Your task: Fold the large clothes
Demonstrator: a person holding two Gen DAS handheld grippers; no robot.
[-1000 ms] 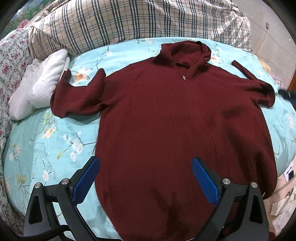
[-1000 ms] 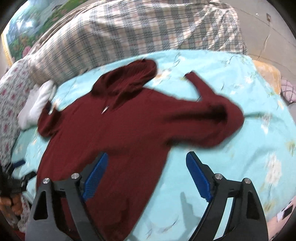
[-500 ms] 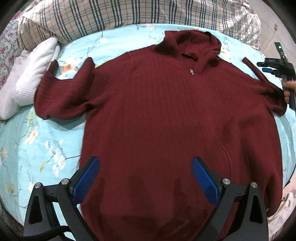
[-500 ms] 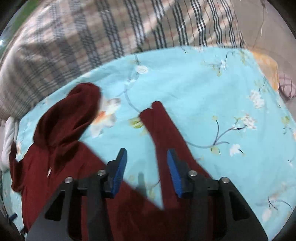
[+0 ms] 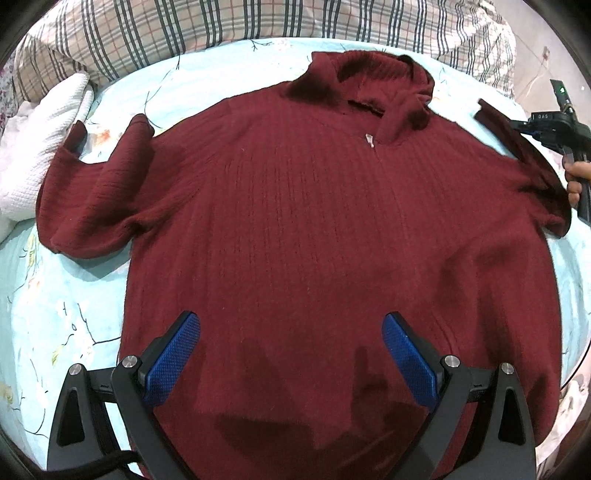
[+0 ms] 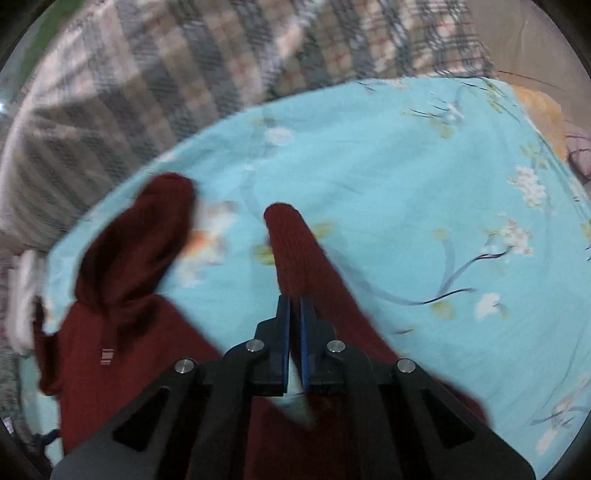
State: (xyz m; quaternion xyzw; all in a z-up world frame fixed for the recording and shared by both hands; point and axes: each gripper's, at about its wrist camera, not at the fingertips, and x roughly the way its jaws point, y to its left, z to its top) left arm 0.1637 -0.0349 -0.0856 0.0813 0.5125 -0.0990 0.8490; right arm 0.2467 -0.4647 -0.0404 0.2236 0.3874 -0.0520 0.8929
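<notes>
A dark red hooded sweater (image 5: 314, 221) lies front up and spread out on a light blue flowered bedsheet (image 5: 66, 302). My left gripper (image 5: 290, 321) hovers open over its lower middle, nothing between the blue pads. Its left sleeve (image 5: 92, 192) is bent back on itself. My right gripper (image 6: 294, 299) is closing its jaws, now nearly together, pinching the edge of the right sleeve (image 6: 295, 251) a little below the cuff. In the left wrist view the right gripper (image 5: 517, 127) sits at that sleeve, held by a hand (image 5: 578, 173). The hood (image 6: 147, 229) lies to the left of the sleeve.
A plaid quilt (image 5: 221, 22) is bunched along the far side of the bed. A white knitted cloth (image 5: 37, 140) lies at the left beside the bent sleeve. Bare sheet (image 6: 424, 203) stretches right of the held sleeve, with an orange cushion (image 6: 539, 107) past the bed's edge.
My right gripper swung across to the right sleeve and closed from wide open to pinching it. My left gripper dropped closer to the sweater's body and stayed open.
</notes>
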